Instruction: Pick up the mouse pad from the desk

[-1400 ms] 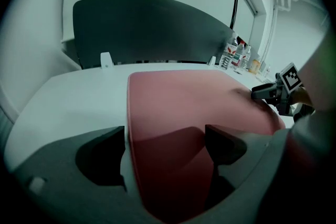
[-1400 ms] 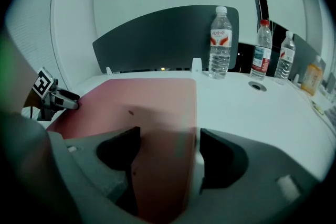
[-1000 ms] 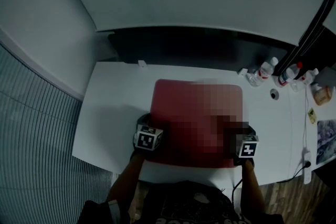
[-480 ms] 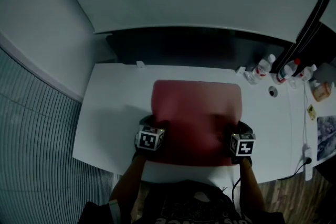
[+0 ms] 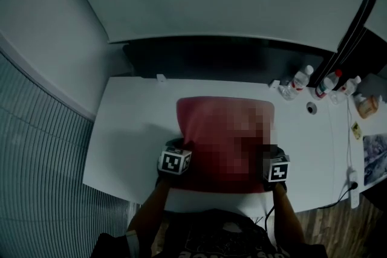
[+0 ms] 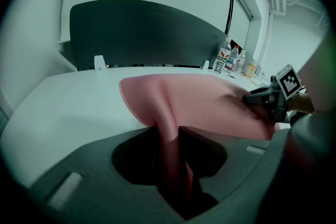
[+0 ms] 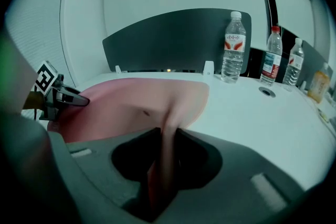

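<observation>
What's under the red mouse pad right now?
The white desk shows all round the mouse pad. The left gripper and right gripper, jaws just closed further, pinch its near edge into raised folds. Whatever lies beneath its flat middle is covered.

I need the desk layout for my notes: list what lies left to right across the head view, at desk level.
left gripper → red mouse pad → right gripper → row of water bottles. Both grippers' jaws have just been closing and now pinch the pad's near edge.
</observation>
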A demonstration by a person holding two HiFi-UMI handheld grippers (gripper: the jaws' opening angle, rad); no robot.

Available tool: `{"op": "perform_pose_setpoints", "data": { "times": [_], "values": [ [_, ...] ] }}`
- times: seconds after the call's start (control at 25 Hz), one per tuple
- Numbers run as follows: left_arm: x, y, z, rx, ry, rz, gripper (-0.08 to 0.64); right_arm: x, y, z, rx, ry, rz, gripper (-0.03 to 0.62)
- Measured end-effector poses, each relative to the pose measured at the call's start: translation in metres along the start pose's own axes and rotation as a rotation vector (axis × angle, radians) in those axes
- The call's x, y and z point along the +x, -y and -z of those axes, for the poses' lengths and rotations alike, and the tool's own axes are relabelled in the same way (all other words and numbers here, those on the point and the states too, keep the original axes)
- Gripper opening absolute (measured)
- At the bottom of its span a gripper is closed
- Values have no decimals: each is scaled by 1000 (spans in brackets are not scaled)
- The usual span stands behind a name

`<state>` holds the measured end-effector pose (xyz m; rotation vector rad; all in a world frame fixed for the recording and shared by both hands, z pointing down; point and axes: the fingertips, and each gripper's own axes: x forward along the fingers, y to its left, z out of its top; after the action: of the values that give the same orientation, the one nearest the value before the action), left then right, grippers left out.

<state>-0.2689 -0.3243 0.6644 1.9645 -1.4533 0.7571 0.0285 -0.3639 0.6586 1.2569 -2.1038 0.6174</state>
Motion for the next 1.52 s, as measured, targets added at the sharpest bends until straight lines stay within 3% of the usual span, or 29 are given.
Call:
{"op": "perform_pose_setpoints", "data": {
  "times": [0.2, 0.56, 1.52],
  "values": [
    [0, 7, -2, -46, -23, 37, 90, -1, -5, -4, 13, 32, -28, 71],
    [-15, 14, -16, -112, 2, 62, 86, -16, -7, -15, 47, 75, -61, 66],
    [-88, 53, -58, -121, 191, 9, 75, -75, -32, -71, -44, 247, -115, 67]
  ]
}}
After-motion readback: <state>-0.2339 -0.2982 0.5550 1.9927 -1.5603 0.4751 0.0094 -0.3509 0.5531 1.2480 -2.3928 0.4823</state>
